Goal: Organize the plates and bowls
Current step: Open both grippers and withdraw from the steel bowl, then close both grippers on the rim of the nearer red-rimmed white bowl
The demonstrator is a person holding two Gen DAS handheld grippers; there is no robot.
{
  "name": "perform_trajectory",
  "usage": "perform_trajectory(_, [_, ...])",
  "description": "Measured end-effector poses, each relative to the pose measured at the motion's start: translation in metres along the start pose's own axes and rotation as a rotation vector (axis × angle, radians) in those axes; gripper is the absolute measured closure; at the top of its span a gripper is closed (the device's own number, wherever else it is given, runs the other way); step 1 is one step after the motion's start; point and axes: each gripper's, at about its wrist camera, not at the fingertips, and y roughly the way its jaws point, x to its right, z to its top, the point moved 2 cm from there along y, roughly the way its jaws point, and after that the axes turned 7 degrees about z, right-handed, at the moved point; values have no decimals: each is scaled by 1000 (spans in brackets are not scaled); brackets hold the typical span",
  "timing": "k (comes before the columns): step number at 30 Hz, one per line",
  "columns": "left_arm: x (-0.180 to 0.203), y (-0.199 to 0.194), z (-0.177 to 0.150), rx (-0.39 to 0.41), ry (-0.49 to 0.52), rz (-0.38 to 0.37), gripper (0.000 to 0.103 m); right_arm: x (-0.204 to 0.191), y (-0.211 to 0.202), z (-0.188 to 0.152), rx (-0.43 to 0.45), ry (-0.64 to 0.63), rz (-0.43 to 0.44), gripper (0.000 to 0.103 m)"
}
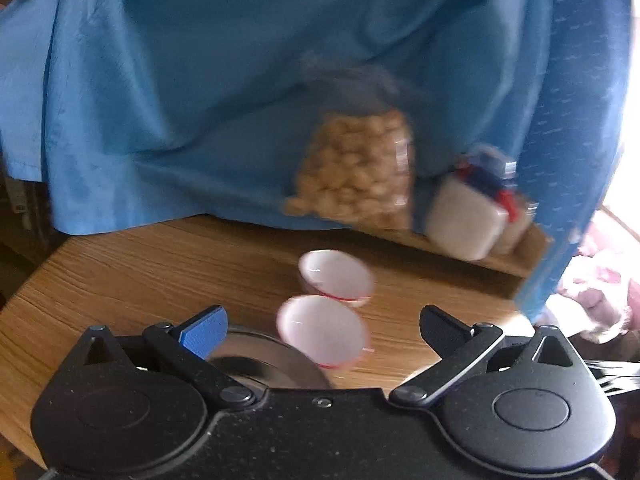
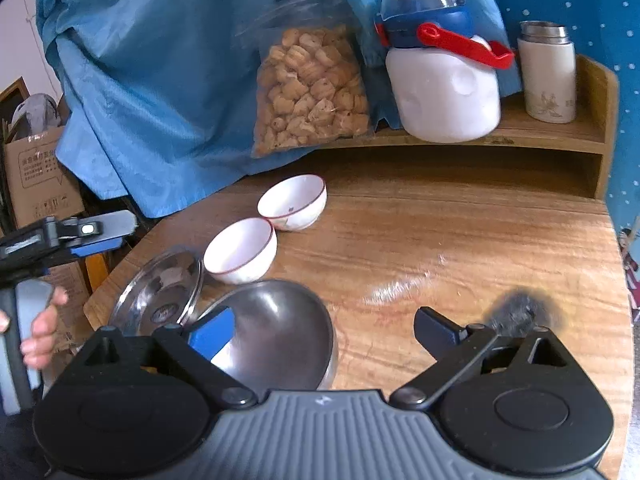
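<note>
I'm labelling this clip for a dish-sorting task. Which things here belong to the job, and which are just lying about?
Job: near white bowl, far white bowl, steel bowl, glass plate.

Lying about: snack bag, white jug, thermos flask, blue cloth, cardboard box.

two white bowls [image 2: 292, 203] [image 2: 241, 250], one steel bowl [image 2: 280, 320], one glass plate [image 2: 160, 292], one snack bag [image 2: 310, 88], one white jug [image 2: 444, 92], one flask [image 2: 547, 76]
</note>
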Motion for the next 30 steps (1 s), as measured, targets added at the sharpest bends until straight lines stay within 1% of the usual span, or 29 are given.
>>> perform_trajectory(3, [-8, 23, 10, -44, 26, 25, 1, 4, 13, 11, -21, 3, 25, 0])
perform_trajectory(9, [-8, 67, 18, -123, 92, 22, 1, 2, 45, 35, -59, 6, 32, 0])
perform_trajectory(12, [-11, 84, 13, -161, 128, 76, 1, -2, 57, 43, -77, -8, 34, 0])
perform_trajectory(13, [-12, 88, 11, -170, 136, 72, 1, -3, 62, 45, -85, -11, 31, 0])
perform_trajectory(15, [-14, 94, 9, -191, 139, 63, 1, -5, 71, 51, -105, -16, 23, 0])
perform_trajectory(18, [-16, 100, 11, -199, 151, 75, 1, -11, 87, 60, -144, -26, 24, 0])
perform_trajectory(21, [-17, 104, 13, -196, 157, 74, 1, -17, 100, 68, -176, -17, 80, 0])
perform_trajectory(23, [-19, 107, 13, -199, 144, 64, 1, -18, 108, 73, -179, 8, 98, 0])
perform_trajectory(28, [-22, 111, 12, -215, 131, 57, 2, -17, 127, 77, -198, 40, 65, 1])
perform_trajectory(29, [-23, 112, 11, -221, 129, 55, 2, -16, 130, 77, -204, 45, 63, 2])
perform_trajectory(30, [-23, 113, 11, -230, 128, 50, 4, -16, 132, 77, -211, 47, 59, 6])
